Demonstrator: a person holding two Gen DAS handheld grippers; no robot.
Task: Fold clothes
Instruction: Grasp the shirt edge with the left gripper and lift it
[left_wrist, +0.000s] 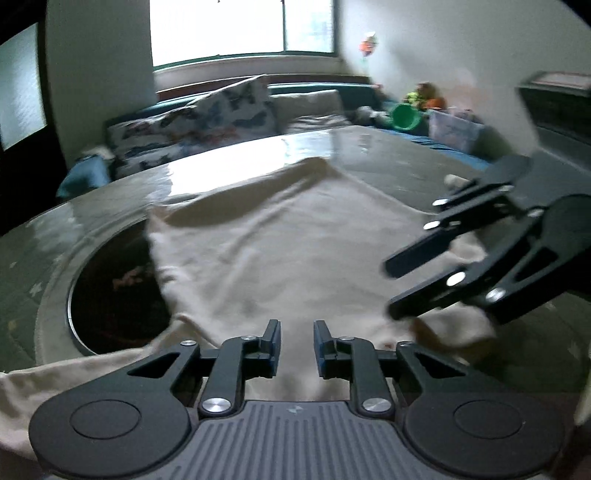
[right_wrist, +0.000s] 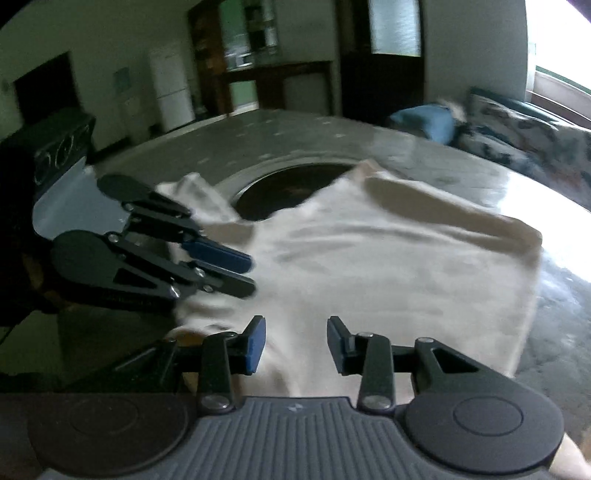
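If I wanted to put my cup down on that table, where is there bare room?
Bare tabletop lies beyond the cream garment's far edge, toward the sofa cushions, and in the right wrist view right of the cloth. Crowded: the near edge, where the left gripper and right gripper hover, and the dark round inset.

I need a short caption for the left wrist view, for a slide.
Left gripper and right gripper, fingers apart, over a cream garment spread on the table.

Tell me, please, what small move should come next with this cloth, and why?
Probably lower both claws onto the cloth's near edge and close. The left claw and right claw stand open with nothing between their pads, above the cream cloth, which lies rumpled on the table.
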